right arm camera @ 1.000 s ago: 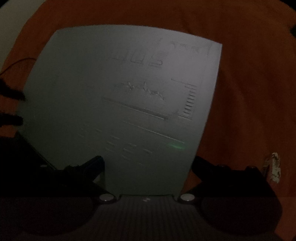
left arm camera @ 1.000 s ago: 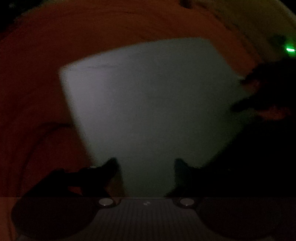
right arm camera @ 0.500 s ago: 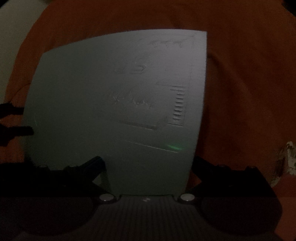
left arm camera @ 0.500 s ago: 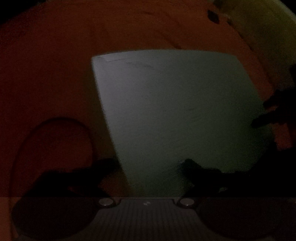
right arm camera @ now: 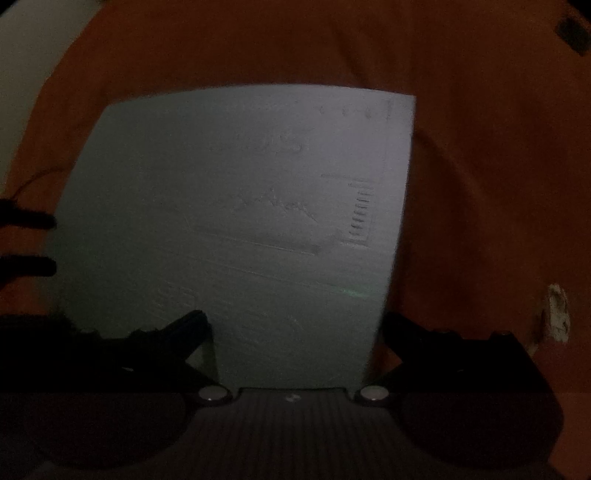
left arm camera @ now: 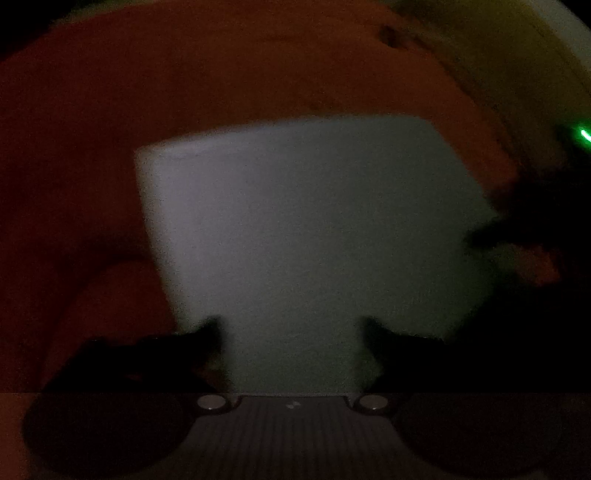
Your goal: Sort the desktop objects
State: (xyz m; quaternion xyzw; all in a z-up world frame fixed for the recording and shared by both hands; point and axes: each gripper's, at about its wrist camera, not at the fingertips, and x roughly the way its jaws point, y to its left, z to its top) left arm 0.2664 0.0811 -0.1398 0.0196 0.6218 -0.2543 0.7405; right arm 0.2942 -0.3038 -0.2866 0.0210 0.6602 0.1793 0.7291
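A pale grey sheet (left arm camera: 303,229) with faint embossed marks (right arm camera: 236,206) lies flat on an orange cloth (left arm camera: 184,74). My left gripper (left arm camera: 291,325) points steeply down over the sheet's near edge. Its jaws are closing, with the sheet showing in the gap and the pads not pressing on it. The right gripper (right arm camera: 293,317) stands open over the sheet's near right corner, one finger (right arm camera: 402,332) just off the edge. The left fingertips (right arm camera: 33,221) show as two dark prongs at the sheet's left side. All frames are very dark.
The orange cloth (right arm camera: 480,147) spreads around the sheet. A whitish worn patch (right arm camera: 557,314) lies to the right, and a small dark thing (right arm camera: 574,31) at the far right. A pale surface (right arm camera: 26,55) borders the cloth, with a green light (left arm camera: 583,134) at the edge.
The sheet's far edge has sunk lower in both views. In the right wrist view its right edge now stands more upright. The left view slid sideways along the sheet and back.
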